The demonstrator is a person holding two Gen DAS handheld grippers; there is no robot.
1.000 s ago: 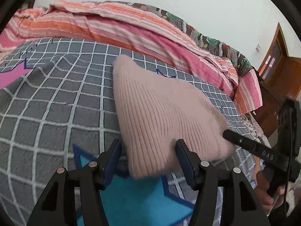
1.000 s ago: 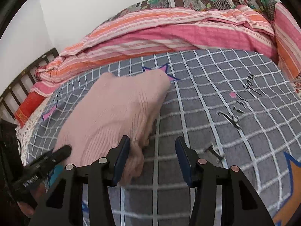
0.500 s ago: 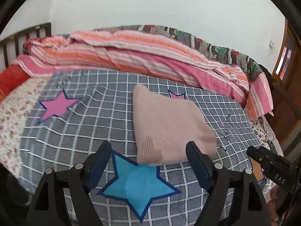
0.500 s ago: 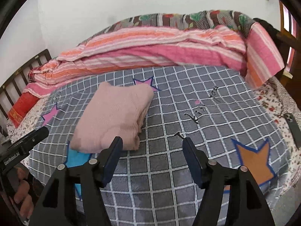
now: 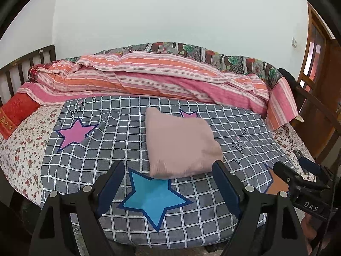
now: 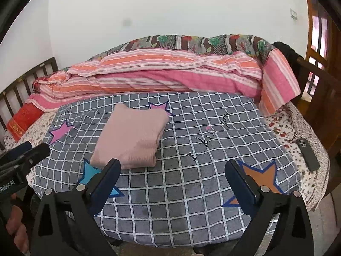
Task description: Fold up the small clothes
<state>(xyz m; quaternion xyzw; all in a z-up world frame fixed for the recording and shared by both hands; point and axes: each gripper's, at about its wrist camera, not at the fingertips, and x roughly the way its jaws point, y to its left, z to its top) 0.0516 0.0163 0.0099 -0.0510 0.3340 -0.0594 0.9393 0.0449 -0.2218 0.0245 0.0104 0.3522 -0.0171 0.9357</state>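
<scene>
1. Gray checked blanket (image 5: 89, 162) covers the bed; the pink top (image 5: 179, 145) lies folded on it.
2. Left claw (image 5: 168, 183) and right claw (image 6: 172, 181) gape wide, holding nothing.
3. Folding looks done; next, maybe fetch another.

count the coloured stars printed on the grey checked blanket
4: a pink star at the far left, a blue star near the front, a small pink star partly under the folded pink knit garment, an orange star front right. The garment may hide others.
</scene>
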